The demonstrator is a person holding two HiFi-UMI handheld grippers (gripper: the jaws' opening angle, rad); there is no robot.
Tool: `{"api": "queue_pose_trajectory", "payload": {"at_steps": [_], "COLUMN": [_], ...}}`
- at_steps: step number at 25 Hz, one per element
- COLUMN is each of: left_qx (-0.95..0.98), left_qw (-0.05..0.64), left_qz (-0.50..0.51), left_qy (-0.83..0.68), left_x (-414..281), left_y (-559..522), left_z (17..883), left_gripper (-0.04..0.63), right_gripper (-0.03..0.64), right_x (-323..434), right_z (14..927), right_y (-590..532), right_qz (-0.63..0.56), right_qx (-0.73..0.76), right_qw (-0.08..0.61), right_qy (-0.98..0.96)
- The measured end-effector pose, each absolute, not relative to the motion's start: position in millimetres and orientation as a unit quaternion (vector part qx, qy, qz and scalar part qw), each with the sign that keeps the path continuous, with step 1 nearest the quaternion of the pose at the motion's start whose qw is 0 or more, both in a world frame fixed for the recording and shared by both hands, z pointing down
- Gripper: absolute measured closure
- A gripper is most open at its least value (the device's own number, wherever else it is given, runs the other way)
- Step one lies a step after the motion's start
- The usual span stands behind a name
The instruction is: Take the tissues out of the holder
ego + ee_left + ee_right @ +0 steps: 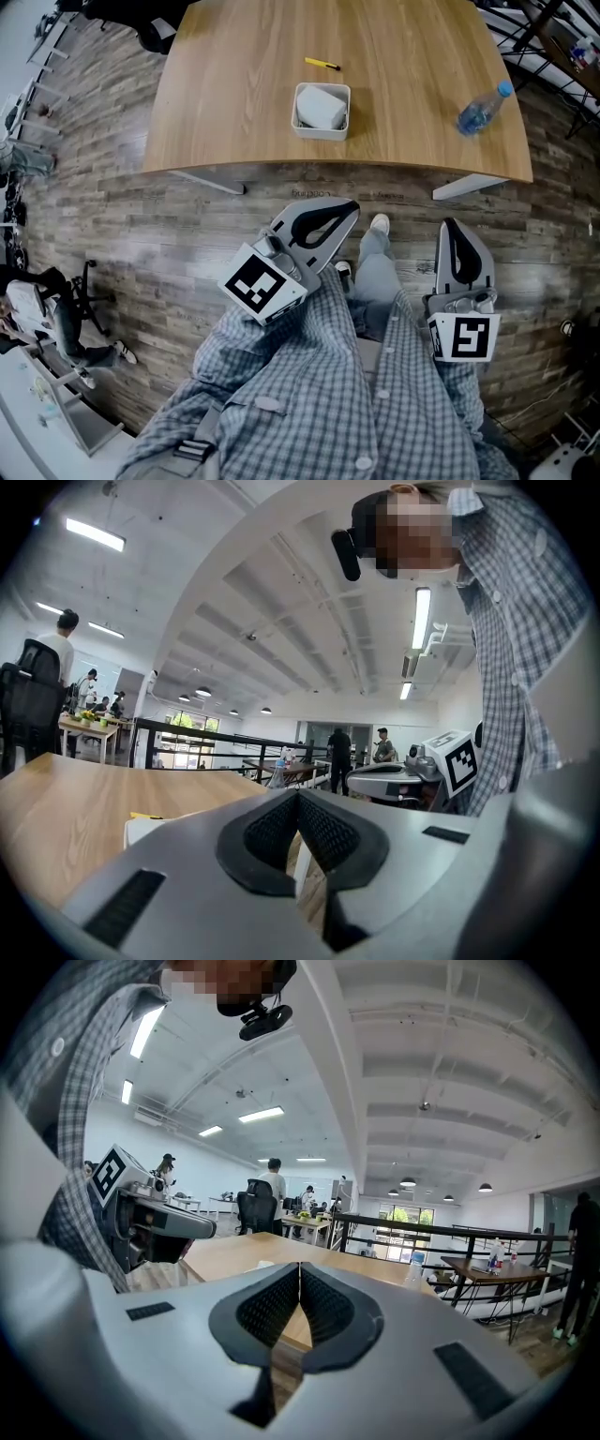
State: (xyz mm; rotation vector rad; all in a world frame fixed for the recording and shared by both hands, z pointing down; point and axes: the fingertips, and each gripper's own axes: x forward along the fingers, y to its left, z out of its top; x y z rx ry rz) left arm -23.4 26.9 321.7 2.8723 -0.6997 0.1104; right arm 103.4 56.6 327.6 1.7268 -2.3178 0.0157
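Note:
A white square holder (321, 129) with white tissues (320, 106) in it stands near the front middle of the wooden table (234, 94). Both grippers hang low in front of the table, over the person's legs and well short of the holder. My left gripper (351, 205) is shut with nothing between its jaws, which point up and to the right toward the table edge. My right gripper (448, 223) is also shut and empty. In the left gripper view the jaws (297, 794) meet, and a corner of the holder (141, 829) shows behind them. The right gripper view shows its jaws (299, 1267) closed.
A yellow pen (322, 64) lies behind the holder. A clear water bottle with a blue cap (484, 109) lies at the table's right. White table legs (208, 180) stand below the front edge. The floor is wood plank; a chair base (80, 309) is at the left.

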Motion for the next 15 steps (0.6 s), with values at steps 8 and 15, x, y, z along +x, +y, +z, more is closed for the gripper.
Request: {"api": "queue_pose_trajectory", "payload": {"at_steps": [8,15], "left_qx": [0.961,0.957], "left_qw": [0.095,0.1], "left_qz": [0.04,0.053], "left_qy": [-0.257,-0.267], "left_x": [-9.8,8.9], "left_y": [-9.6,-37.8], "left_z": [323.3,328.5], "left_gripper": [0.588,0.588], "right_gripper": [0.604,0.603], "right_x": [113.4,120.1], "right_z": [333.6,333.7], "right_y": [12.5,-28.4], "right_qz": [0.005,0.005], "right_qx": [0.563,0.538], "right_qw": [0.132,0.125], "right_qy": [-0.816,-0.834]}}
